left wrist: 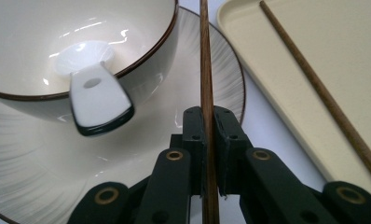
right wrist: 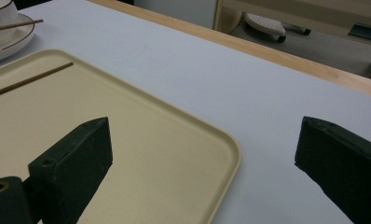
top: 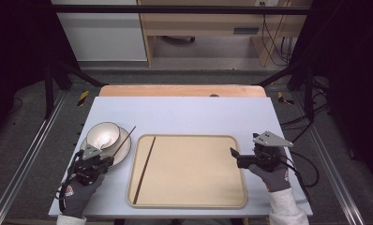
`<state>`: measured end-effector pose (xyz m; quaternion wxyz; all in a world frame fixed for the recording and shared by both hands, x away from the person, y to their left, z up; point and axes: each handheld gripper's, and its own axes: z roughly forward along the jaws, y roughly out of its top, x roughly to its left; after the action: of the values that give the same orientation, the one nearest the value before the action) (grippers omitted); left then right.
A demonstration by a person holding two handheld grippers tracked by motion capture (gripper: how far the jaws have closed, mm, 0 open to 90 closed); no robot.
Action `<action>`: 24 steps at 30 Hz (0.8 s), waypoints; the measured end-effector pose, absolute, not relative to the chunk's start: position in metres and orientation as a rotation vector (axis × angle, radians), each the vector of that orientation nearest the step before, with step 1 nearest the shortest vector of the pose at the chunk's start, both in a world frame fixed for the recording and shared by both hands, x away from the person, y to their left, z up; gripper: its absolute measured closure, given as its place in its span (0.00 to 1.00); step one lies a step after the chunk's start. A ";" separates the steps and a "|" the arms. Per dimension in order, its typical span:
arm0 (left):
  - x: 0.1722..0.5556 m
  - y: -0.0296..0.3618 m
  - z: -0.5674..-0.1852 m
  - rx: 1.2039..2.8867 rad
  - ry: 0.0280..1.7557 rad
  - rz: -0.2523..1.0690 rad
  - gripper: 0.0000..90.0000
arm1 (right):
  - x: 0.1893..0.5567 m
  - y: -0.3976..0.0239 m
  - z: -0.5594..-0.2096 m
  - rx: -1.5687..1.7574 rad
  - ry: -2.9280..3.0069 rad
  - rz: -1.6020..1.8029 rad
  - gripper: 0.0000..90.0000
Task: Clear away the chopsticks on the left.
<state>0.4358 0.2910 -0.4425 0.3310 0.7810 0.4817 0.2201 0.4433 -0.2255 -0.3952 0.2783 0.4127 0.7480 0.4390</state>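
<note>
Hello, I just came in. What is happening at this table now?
A person works with a gripper in each hand. The left gripper is shut on a wooden chopstick that lies over the plate, beside the bowl that holds a white spoon. A second chopstick lies in the beige tray, near its left side. The right gripper is open and holds nothing, at the tray's right edge.

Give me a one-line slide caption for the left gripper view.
Left hand-held gripper shut on a chopstick over the plate, beside the bowl holding a spoon; second chopstick lies in the tray.
</note>
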 end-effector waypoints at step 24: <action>0.413 0.235 -0.431 1.939 1.229 0.599 0.93 | 0.442 -0.228 -0.393 1.101 1.991 1.185 0.04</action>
<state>0.4132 0.2345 -0.4310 0.3751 0.7577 0.4801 0.2339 0.4415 -0.2277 -0.3931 0.2841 0.4114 0.7442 0.4430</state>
